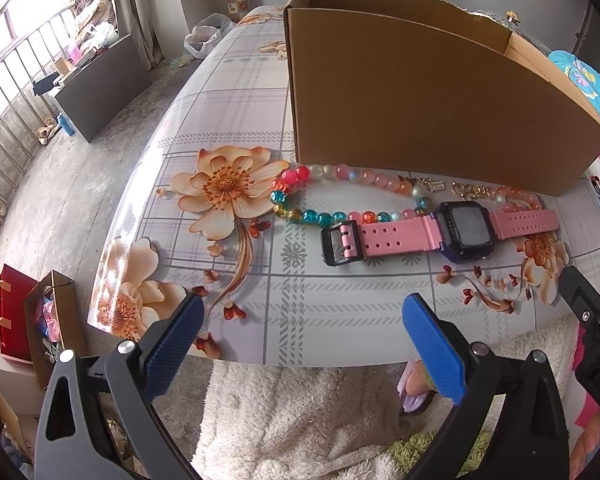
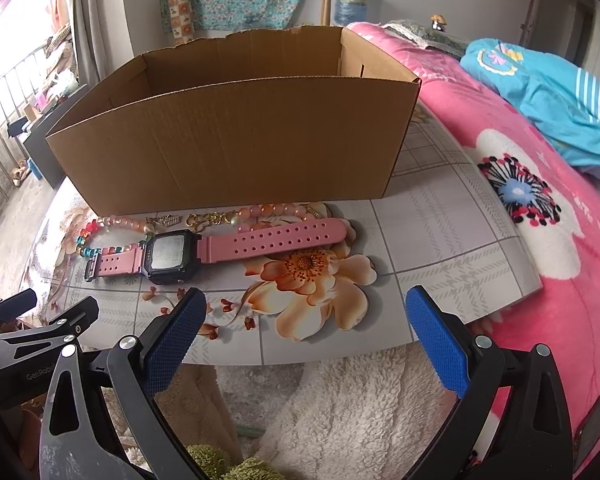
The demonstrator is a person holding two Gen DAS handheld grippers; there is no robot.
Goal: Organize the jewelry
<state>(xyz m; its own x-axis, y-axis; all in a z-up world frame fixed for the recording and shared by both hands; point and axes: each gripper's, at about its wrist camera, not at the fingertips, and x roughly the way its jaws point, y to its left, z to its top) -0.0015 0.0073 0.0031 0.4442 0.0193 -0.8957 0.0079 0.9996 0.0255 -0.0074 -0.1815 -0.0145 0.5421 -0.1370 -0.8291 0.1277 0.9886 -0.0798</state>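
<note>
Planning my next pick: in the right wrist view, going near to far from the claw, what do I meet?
Right claw, open → pink watch → beaded bracelets → cardboard box.

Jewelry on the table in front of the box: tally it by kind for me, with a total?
Watch, pink strap: 1
Multicolour bead bracelet: 1
Pink bead bracelet: 1
Gold chain piece: 1
Small silvery charm: 1
Total: 5, all outside the cardboard box; where the bead strands end is hard to tell.
</note>
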